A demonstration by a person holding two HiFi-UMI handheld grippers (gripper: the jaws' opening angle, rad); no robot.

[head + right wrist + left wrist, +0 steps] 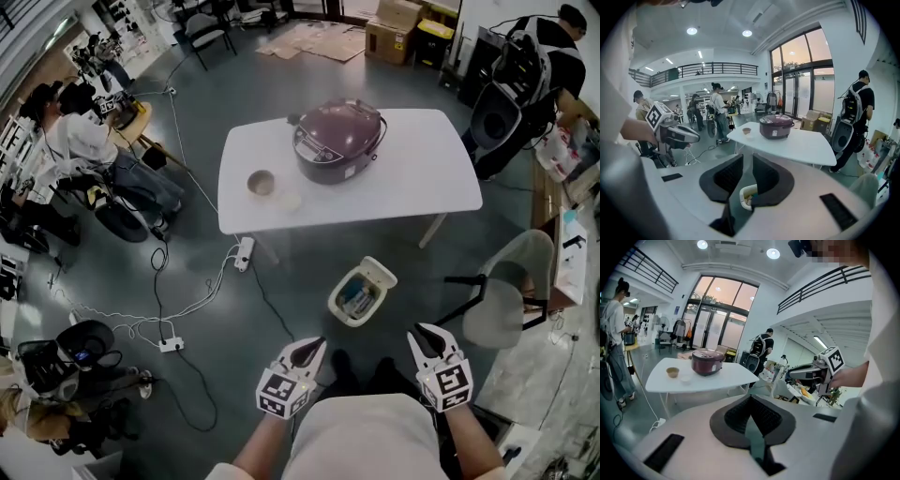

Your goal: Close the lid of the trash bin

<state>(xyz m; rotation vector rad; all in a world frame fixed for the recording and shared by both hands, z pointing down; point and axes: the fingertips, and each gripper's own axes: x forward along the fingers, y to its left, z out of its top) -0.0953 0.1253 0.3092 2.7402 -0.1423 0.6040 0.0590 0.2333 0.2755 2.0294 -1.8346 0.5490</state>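
- A seated person is at about ten o'clock in the head view, among a clutter of gear. Cables trail over the grey floor to a white power strip lying near the table's seven o'clock corner.
- The left gripper hangs at about seven o'clock, low over the floor, with its tips pointing toward twelve. In its own view the two dark pads meet at their tips, with nothing between them.
- The white table fills the middle of the head view. A small brown bowl sits at its eight o'clock side with a pale dish just beside it. A purple rice cooker stands near the table's centre with its top down.
- The trash bin stands on the floor at the table's six o'clock, between the table and the grippers. It lies at one o'clock from the left gripper and eleven o'clock from the right. Its lid is raised at the far edge. Something lies inside, perhaps wrappers, but it is too small to tell.
- The right gripper is at five o'clock, well apart from the bin. Its fingers stand parted and hold nothing, and the bin shows through the gap between them.
- A grey chair stands at the table's four o'clock.
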